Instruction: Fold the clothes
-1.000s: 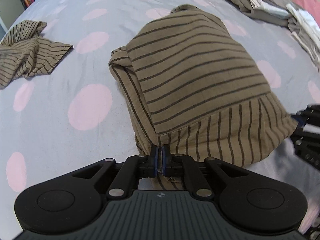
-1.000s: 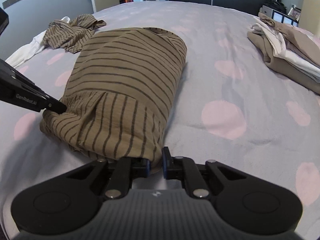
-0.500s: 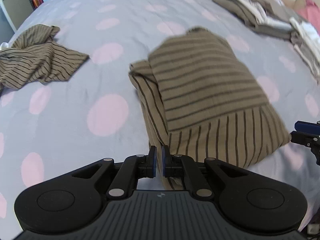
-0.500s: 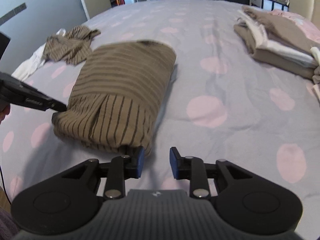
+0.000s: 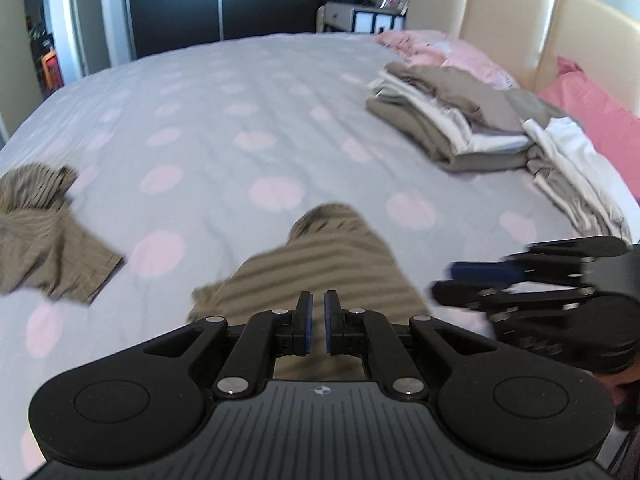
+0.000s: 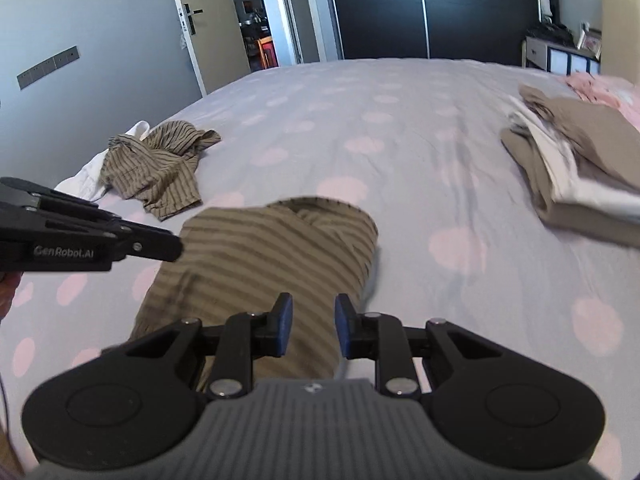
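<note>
The left gripper [image 5: 316, 326] sits above the near end of the folded striped garment [image 6: 272, 256]; its jaws stand a narrow gap apart with nothing between them. The right gripper [image 6: 310, 328] is likewise raised over the same garment, jaws spread wider and empty. The near edge of the garment is hidden behind both gripper bodies, so its full outline cannot be made out, and motion blur softens its stripes in both views. The garment lies flat on the grey bedspread [image 5: 240, 128] with pale pink dots, roughly between the two tools. In the left wrist view the right gripper appears at the right edge, blurred and partly cut off; in the right wrist view the left gripper enters from the left edge, with only its fingers and part of its body showing. Farther out to the left lies a crumpled striped garment [image 6: 160, 168] partly covering a white cloth [image 6: 86, 178]. Farther to the right rests a stack of folded clothes [image 5: 460, 124] in beige and white, with pink pillows [image 5: 592, 116] beyond it against a cream headboard [image 5: 520, 28].
</note>
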Tool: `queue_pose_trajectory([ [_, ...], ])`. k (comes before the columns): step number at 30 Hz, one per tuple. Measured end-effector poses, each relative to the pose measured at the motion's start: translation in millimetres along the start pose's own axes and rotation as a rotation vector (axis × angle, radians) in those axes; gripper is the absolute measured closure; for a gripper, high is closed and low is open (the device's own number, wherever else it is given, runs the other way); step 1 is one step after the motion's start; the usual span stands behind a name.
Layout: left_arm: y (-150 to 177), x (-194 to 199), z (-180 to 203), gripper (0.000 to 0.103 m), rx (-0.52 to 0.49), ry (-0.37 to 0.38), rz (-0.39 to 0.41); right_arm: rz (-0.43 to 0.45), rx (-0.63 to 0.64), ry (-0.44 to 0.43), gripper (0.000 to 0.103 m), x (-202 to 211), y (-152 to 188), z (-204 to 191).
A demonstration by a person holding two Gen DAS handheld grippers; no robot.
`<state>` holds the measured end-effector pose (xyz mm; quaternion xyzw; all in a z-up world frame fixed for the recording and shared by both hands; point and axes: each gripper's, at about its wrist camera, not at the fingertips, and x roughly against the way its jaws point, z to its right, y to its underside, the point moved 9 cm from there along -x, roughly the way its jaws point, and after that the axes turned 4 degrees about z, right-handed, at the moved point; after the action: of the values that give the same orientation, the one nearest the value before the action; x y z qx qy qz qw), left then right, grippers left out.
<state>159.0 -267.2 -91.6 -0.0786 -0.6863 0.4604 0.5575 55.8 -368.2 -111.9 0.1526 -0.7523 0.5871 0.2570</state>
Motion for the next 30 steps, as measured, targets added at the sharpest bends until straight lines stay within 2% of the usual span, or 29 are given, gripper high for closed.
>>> queue_pose_trajectory([
  [2, -1, -11, 3, 0.094, -0.005, 0.006, -0.003, 0.010, -0.001, -0.023, 0.077, -12, -8, -3],
  [7, 8, -38, -9, 0.094, -0.001, -0.029, -0.040, 0.004, 0.045, -0.022, 0.077, -47, -17, -6],
  [12, 29, -57, -39, 0.094, 0.031, -0.089, -0.112, -0.066, 0.034, -0.039, 0.076, -80, -3, -9],
  [18, 52, -70, -56, 0.094, 0.046, -0.104, -0.169, -0.130, 0.026, -0.051, 0.076, -105, 15, -12],
  [25, 46, -63, -56, 0.094, 0.039, -0.116, -0.161, -0.120, 0.033, -0.071, 0.077, -102, 16, -10],
  [30, 31, -35, -46, 0.094, 0.020, -0.123, -0.093, -0.086, 0.032, -0.080, 0.076, -72, 7, -12],
])
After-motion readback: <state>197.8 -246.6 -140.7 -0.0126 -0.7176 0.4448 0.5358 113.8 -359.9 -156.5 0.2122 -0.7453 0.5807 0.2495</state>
